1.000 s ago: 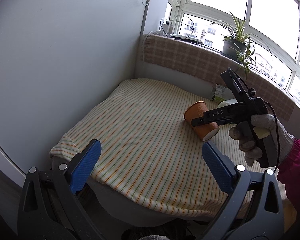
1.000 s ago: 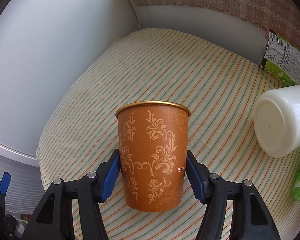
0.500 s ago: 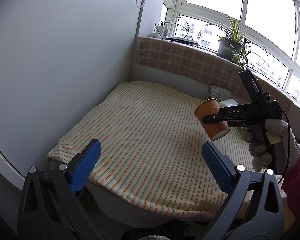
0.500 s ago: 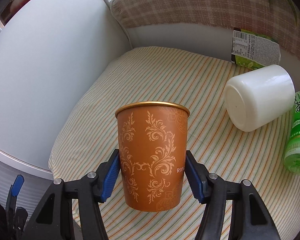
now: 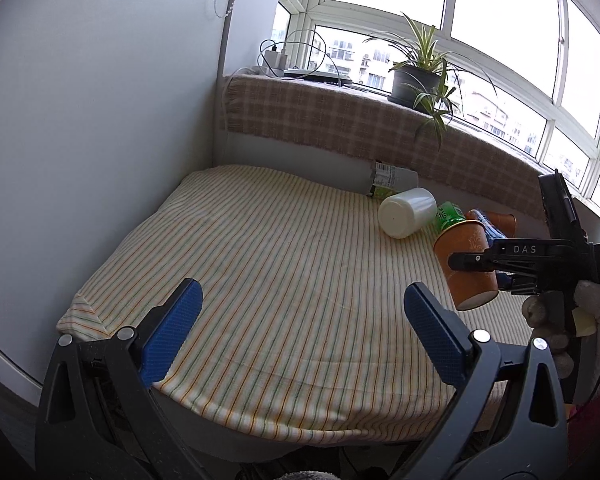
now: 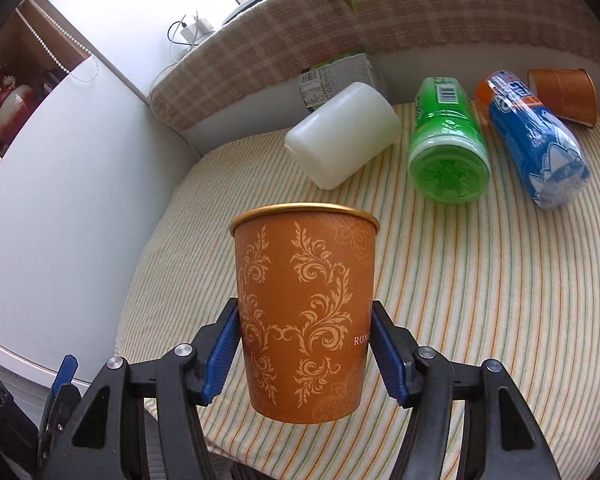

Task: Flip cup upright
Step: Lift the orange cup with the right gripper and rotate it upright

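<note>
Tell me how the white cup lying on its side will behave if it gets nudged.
The white cup lies on its side on the striped cloth, so it will probably roll, curving since it tapers. It looks like light plastic, likely sliding easily. The green bottle beside it may stop it.

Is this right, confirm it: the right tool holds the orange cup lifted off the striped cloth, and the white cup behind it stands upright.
Not quite. The right tool does hold the orange cup above the striped cloth, but the white cup lies on its side, as the right wrist view shows.

Orange cup (image 6: 306, 320) – gold scrollwork; cloth (image 5: 284, 264) striped cream, green, orange; blue pads (image 6: 220, 354); green bottle (image 6: 446, 152), perhaps tea.
</note>
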{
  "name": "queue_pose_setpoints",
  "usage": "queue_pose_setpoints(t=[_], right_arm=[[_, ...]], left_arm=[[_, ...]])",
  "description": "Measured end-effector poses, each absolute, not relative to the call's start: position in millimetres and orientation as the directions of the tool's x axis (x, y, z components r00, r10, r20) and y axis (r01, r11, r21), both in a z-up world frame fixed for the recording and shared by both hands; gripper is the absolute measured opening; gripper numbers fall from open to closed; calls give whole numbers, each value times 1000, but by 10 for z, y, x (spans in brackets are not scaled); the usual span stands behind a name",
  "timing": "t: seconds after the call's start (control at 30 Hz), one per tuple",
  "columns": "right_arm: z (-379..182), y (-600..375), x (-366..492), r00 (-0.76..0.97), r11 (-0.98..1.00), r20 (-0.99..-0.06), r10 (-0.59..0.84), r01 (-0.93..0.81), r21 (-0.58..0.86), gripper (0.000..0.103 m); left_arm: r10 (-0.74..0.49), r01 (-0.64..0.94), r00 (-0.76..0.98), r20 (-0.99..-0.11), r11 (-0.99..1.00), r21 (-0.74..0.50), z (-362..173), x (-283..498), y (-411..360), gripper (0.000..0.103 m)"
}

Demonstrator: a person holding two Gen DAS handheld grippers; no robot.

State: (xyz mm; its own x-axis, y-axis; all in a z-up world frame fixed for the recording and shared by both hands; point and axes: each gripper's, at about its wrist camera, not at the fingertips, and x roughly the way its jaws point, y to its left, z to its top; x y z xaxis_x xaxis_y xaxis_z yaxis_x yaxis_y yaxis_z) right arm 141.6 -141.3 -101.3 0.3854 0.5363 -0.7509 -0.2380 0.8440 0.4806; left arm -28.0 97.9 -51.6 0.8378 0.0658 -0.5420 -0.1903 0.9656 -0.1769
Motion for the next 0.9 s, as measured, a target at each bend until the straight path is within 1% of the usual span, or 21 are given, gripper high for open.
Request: queue_pose_setpoints(t=[0.27, 0.43, 0.7, 0.9], right_arm=[[-1246, -1932, 1349, 418, 868, -775, 474, -75, 491, 64], [-1320, -2021, 1362, 419, 887, -795, 439, -64, 457, 64], [-1428, -2066, 1443, 407, 894, -809, 423, -41, 447, 65], [-1388, -2041, 1412, 422, 908, -813, 402, -69, 413, 67]], left_arm=[[-27, -92, 835, -549, 978, -188, -530, -121, 664, 102], [-65, -56, 831, -553, 978, -199, -531, -60, 539, 102], [-95, -30, 818, -567, 978, -208, -543, 28, 453, 102], [-133, -8, 803, -581, 972, -234, -549, 84, 423, 102]])
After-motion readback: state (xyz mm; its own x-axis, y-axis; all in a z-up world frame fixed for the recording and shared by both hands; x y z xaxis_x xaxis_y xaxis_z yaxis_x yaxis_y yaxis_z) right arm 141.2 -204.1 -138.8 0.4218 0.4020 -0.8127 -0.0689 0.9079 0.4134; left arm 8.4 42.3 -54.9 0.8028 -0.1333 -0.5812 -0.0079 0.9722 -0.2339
